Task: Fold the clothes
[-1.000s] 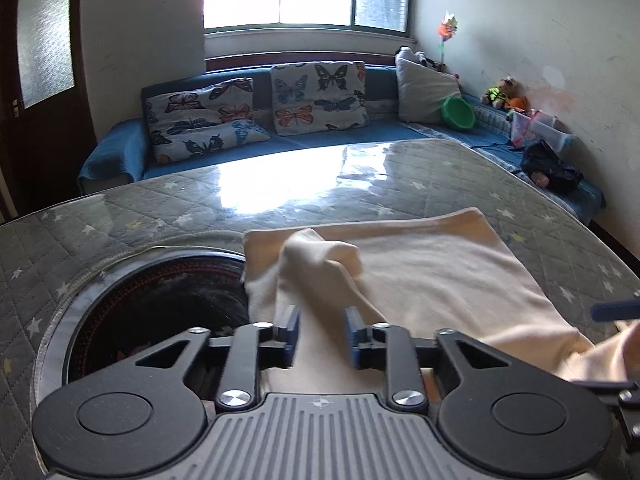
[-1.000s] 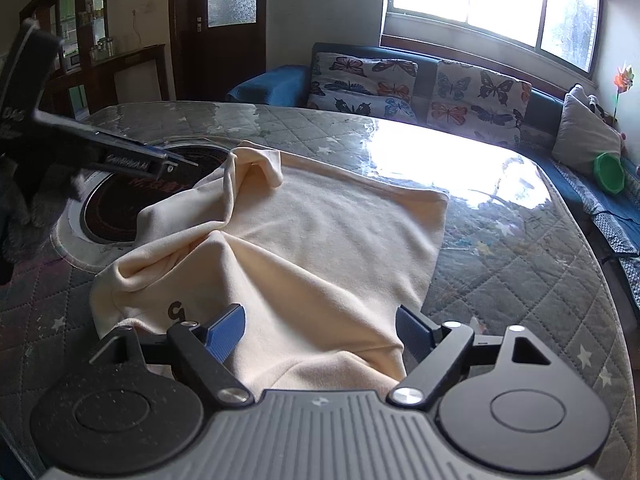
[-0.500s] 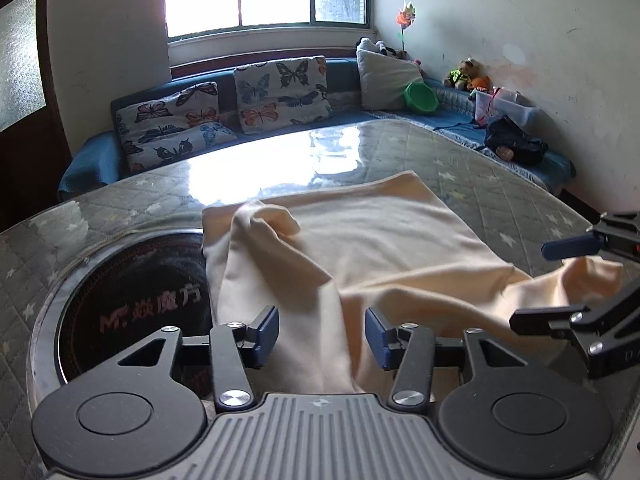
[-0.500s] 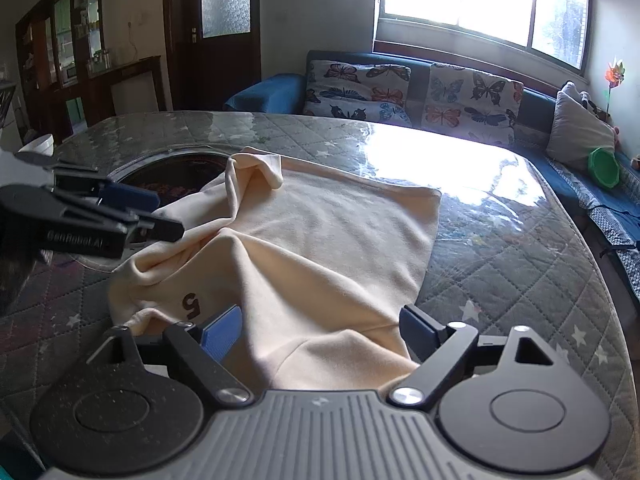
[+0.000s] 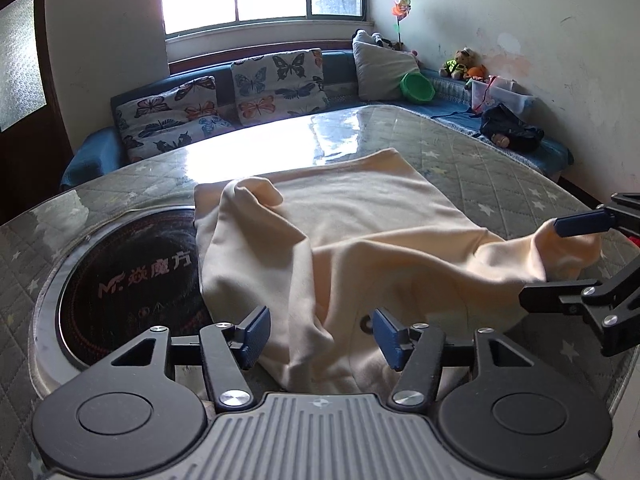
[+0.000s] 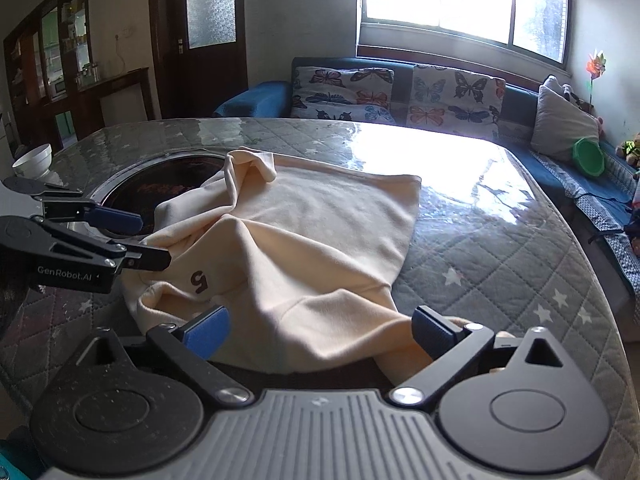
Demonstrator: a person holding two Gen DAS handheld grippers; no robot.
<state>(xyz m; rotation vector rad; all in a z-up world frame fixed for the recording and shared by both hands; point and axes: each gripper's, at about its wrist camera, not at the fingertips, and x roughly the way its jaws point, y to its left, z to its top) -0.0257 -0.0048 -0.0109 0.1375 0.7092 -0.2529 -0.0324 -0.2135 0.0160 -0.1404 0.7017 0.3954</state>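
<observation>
A cream garment (image 5: 360, 216) lies rumpled on the quilted table (image 5: 500, 168), its far half flat and its near half in folds; a dark "5" mark (image 6: 199, 280) shows near its front. My left gripper (image 5: 320, 336) is at the near edge, jaws opening, with a ridge of cloth between the fingers that the pads do not press. In the right wrist view the left gripper (image 6: 136, 240) reaches the garment's left corner. My right gripper (image 6: 320, 332) is opening wide over the near right hem. In the left wrist view the right gripper (image 5: 568, 260) has a loose cloth corner between its fingers.
A round dark hob (image 5: 132, 276) with lettering is set into the table on the left, partly under the garment. A white bowl (image 6: 34, 158) stands at the table's far left. A sofa with butterfly cushions (image 5: 276, 80), a green bowl (image 5: 417, 88) and toys lie beyond.
Both grippers' jaws have spread wider. The left gripper has drawn back, showing more of the garment and the hob, and the right gripper has come into its view.
</observation>
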